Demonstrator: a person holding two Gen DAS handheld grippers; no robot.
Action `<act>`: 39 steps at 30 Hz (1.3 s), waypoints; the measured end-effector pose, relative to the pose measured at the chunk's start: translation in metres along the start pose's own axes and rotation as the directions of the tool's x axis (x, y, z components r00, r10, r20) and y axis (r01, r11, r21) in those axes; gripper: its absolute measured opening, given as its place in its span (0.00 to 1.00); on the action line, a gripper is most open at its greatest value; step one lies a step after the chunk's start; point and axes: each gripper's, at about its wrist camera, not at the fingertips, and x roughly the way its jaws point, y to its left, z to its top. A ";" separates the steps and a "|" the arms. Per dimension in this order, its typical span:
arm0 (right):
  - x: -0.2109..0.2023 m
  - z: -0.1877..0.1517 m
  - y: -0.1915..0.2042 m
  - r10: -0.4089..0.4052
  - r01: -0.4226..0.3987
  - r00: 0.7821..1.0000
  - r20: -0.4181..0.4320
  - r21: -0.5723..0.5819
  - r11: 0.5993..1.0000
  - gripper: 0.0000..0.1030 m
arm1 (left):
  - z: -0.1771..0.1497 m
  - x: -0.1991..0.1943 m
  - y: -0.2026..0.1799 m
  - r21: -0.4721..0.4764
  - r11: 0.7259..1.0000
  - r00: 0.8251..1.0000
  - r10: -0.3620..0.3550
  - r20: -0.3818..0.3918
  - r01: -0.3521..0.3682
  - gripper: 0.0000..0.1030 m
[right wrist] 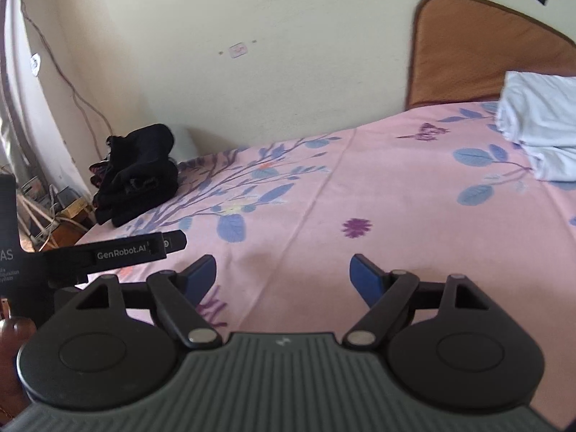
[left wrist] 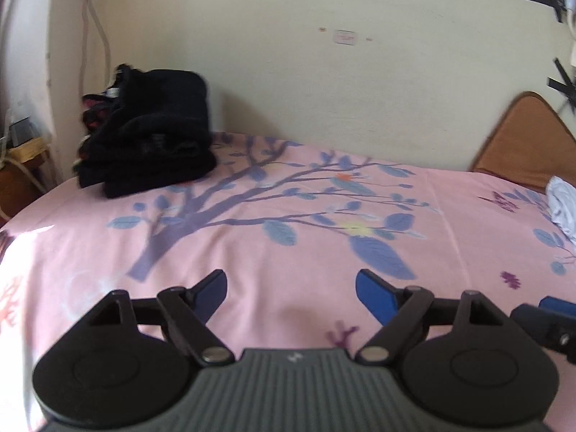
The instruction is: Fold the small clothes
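A stack of dark folded clothes sits at the far left corner of the pink floral bed sheet, also in the right wrist view as the dark stack. A pale blue-white folded garment lies at the right near the headboard; its edge shows in the left wrist view. My left gripper hovers over bare sheet, open, nothing between its blue pads. My right gripper is also open and empty above the sheet. The left gripper's body shows at the left of the right wrist view.
A brown padded headboard stands at the right against the cream wall. Cables hang down the wall at the left above clutter and a wooden stand beside the bed. A hand shows at the left edge.
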 end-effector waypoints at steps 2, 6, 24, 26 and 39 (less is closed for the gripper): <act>0.012 0.006 0.020 0.054 -0.054 0.999 -0.004 -0.062 0.997 0.81 | -0.006 -0.006 0.027 -0.048 0.995 0.996 0.090 -0.002 -0.090 0.80; 0.037 0.009 0.048 0.138 -0.141 0.990 -0.036 -0.117 0.983 0.81 | -0.015 -0.020 0.065 -0.114 0.973 0.979 0.203 -0.002 -0.202 0.82; 0.043 0.000 0.042 0.189 -0.190 0.981 -0.045 -0.036 0.981 0.85 | -0.018 -0.021 0.062 -0.049 0.972 0.972 0.233 0.037 -0.231 1.00; 0.043 0.000 0.043 0.189 -0.191 0.981 -0.045 -0.040 0.981 0.86 | -0.018 -0.020 0.062 -0.051 0.972 0.972 0.233 0.026 -0.231 1.00; 0.044 0.000 0.043 0.189 -0.191 0.981 -0.045 -0.033 0.981 0.87 | -0.022 -0.028 0.053 0.009 0.985 0.983 0.169 0.071 -0.170 1.00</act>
